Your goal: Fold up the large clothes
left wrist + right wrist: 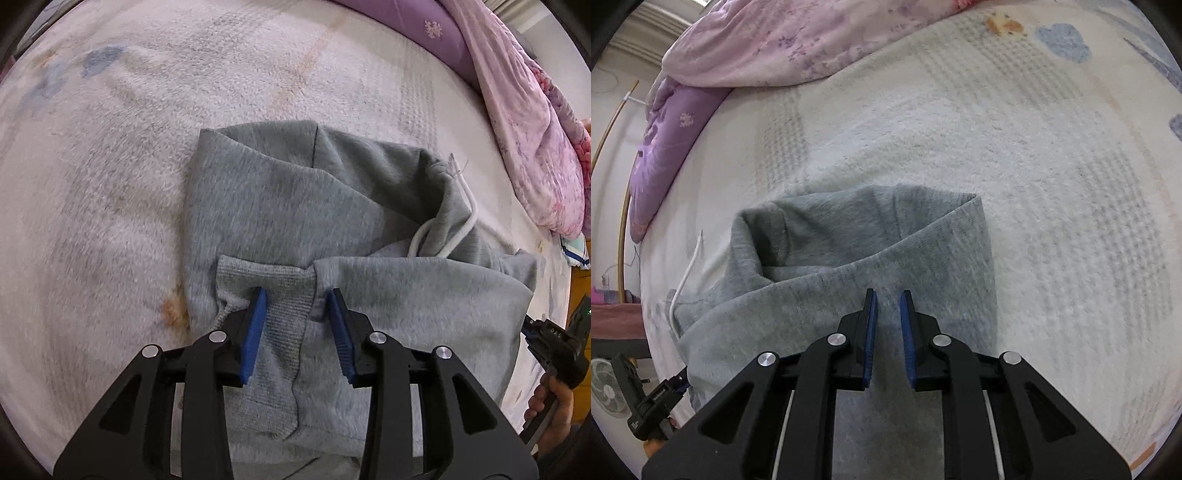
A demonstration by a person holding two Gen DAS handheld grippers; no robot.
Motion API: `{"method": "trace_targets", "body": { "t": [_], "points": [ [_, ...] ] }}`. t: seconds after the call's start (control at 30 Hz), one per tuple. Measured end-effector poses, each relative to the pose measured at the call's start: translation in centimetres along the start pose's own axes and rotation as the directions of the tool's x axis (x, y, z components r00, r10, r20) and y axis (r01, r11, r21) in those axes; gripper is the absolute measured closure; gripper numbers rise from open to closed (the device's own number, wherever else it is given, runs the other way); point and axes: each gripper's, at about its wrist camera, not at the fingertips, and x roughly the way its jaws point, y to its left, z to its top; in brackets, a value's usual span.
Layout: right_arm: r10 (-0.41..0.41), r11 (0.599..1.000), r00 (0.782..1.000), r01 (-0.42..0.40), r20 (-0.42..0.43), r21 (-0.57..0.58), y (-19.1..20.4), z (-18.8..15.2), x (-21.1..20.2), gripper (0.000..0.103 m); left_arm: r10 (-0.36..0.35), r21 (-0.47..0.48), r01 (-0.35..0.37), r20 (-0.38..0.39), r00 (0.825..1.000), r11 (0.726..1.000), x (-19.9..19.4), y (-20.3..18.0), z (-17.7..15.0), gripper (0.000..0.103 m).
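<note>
I'm looking down on the bed, covered by a pale, fluffy blanket with faded blue and orange prints, nappy and soft, so anything on it sinks a little. Along the far edge runs a pink and purple flowered quilt, bunched and puffy.

In the middle of the blanket lies the grey fleece hooded sweatshirt, already doubled into a rough block with the hood end away from me. It reads as thick, limp knit: fairly light for its bulk, no stiffness, nothing fragile, and brushed enough that it should not slide out of a grip. I'd expect folds to slump unless both corners are carried together. Best holds, I judge, are the doubled edges and the ribbed band, where the cloth is dense.

My left tongs stand apart, blue pads straddling the ribbed grey cuff without pinching it. My right tongs are nearly together over the sweatshirt's near fold, a narrow gap showing, and I can't make out any cloth caught between them.

Smallest bit: the white round drawstring cord loops loose beside the hood, slick-looking, likely to trail out of the fold.
</note>
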Motion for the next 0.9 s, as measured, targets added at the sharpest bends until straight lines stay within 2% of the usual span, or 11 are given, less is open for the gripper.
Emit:
{"method": "trace_targets", "body": {
  "t": [0.17,0.23,0.3,0.33,0.4,0.5,0.57,0.63,0.7,0.9],
  "points": [
    [0.021,1.0,1.0,-0.02,-0.02,0.021,-0.2,-0.2,-0.8,0.092,-0.025,-0.038,0.024,-0.014,1.0,0.999,-0.1,0.5,0.6,0.066],
    [0.032,0.999,0.999,-0.032,-0.018,0.033,0.1,0.1,-2.2,0.085,-0.061,-0.072,0.061,-0.003,0.998,0.996,-1.8,0.9,1.1,0.066],
    [0.079,0.996,0.997,-0.08,0.006,0.037,0.6,0.2,-3.3,0.078,-0.11,-0.103,0.113,0.034,0.993,0.988,-3.4,1.0,1.6,0.065],
    [0.101,0.994,0.995,-0.102,0.022,0.035,1.1,0.4,-4.1,0.071,-0.142,-0.119,0.148,0.056,0.988,0.982,-4.4,0.9,2.1,0.061],
    [0.12,0.992,0.992,-0.121,0.028,0.032,1.9,0.8,-4.7,0.064,-0.158,-0.139,0.168,0.083,0.984,0.976,-5.3,0.6,3.0,0.049],
    [0.156,0.986,0.988,-0.156,0.013,0.051,3.2,1.5,-4.2,0.064,-0.19,-0.145,0.199,0.074,0.979,0.969,-5.2,-1.0,4.9,0.046],
    [0.158,0.986,0.987,-0.158,0.006,0.048,4.4,2.0,-3.7,0.061,-0.183,-0.129,0.189,0.054,0.982,0.973,-4.3,-2.8,5.7,0.046],
    [0.149,0.988,0.989,-0.149,0.001,0.044,5.3,2.6,-3.3,0.057,-0.166,-0.116,0.168,0.034,0.986,0.979,-3.6,-4.4,6.3,0.038],
    [0.142,0.989,0.99,-0.142,-0.008,0.034,6.6,2.9,-2.6,0.052,-0.155,-0.107,0.155,0.007,0.988,0.982,-2.2,-5.9,7.1,0.037],
    [0.084,0.996,0.995,-0.083,-0.048,0.014,8.7,3.3,-0.1,0.052,-0.112,-0.082,0.106,-0.064,0.992,0.991,0.9,-7.8,7.9,0.036]
  ]
}}
